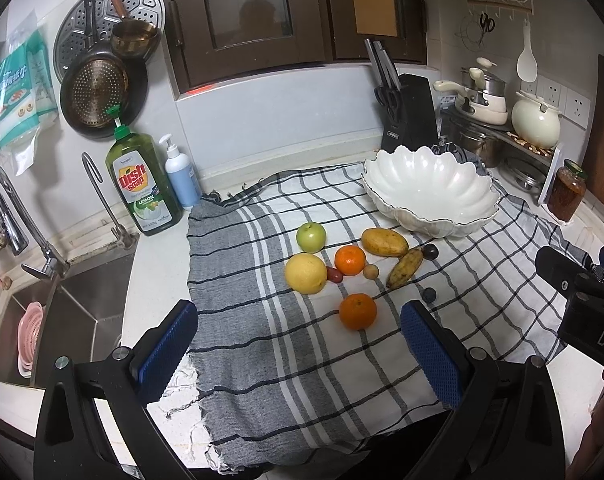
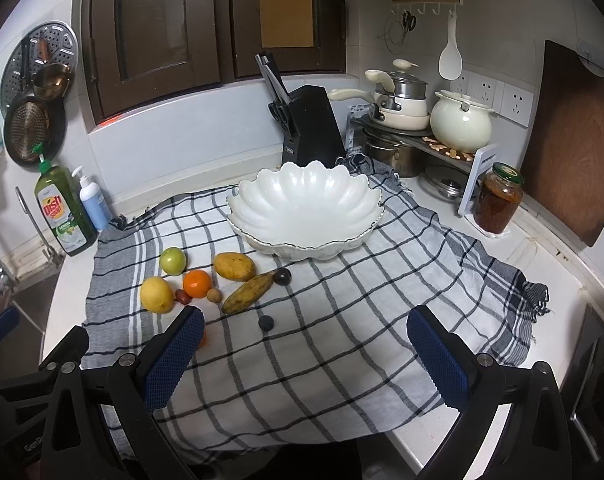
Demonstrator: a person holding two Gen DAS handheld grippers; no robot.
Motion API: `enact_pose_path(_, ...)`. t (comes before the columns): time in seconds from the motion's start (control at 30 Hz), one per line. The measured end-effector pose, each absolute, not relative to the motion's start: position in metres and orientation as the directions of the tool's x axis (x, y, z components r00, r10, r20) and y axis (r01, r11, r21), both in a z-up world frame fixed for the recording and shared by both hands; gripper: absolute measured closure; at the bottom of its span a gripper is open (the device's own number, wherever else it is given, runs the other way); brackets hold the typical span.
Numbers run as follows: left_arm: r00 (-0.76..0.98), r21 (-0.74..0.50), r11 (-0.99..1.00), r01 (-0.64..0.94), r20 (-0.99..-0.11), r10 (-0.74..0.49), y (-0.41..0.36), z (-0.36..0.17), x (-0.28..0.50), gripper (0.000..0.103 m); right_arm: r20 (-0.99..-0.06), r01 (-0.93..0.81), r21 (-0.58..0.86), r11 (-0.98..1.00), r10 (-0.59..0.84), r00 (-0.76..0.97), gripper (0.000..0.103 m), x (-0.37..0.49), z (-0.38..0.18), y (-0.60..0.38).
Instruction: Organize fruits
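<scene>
Fruits lie on a checked cloth (image 1: 302, 360): a green apple (image 1: 310, 236), a yellow lemon (image 1: 305, 273), two oranges (image 1: 350, 260) (image 1: 357, 311), a mango (image 1: 384, 241), a banana (image 1: 405, 267), a dark plum (image 1: 430, 251) and small fruits. An empty white scalloped bowl (image 1: 430, 188) (image 2: 306, 208) stands behind them. My left gripper (image 1: 297, 344) is open, just short of the near orange. My right gripper (image 2: 306, 344) is open over the cloth, to the right of the fruits (image 2: 233, 266). Its left finger hides most of the near orange.
A sink (image 1: 61, 320) with taps lies at the left, with a dish soap bottle (image 1: 143, 184) and a pump bottle (image 1: 179, 178) beside it. A knife block (image 2: 310, 128), pots (image 2: 458, 120) and a jar (image 2: 498, 204) stand at the back right.
</scene>
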State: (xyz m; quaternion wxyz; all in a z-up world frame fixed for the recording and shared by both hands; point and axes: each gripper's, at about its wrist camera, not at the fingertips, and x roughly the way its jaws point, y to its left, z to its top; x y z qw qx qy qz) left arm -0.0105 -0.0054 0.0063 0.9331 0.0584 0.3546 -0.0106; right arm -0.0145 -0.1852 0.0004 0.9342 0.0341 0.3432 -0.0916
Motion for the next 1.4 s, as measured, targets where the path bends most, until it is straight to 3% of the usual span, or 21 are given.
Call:
enact_pose_path(0.27, 0.760, 0.116, 0.989, 0.090, -0.649, 0.007, -0.010, -0.002, -0.004, 0.000, -0.647, 0.192, 0.009, 0.981, -0.141, 0.749, 0.000, -0.013, 0.007, -0.192)
enact_pose_path(1.2, 0.667, 0.093, 0.980, 0.178, -0.744, -0.051, -0.042, -0.107, 0.074, 0.004, -0.690, 0.222, -0.035, 0.975, -0.184, 0.700, 0.000, 0.054, -0.097, -0.216)
enact_pose_path(1.4, 0.655, 0.088, 0.977, 0.195, -0.753, -0.063, -0.048, -0.125, 0.086, 0.011, -0.705, 0.221, -0.039, 0.974, -0.183, 0.685, 0.000, 0.065, -0.116, -0.219)
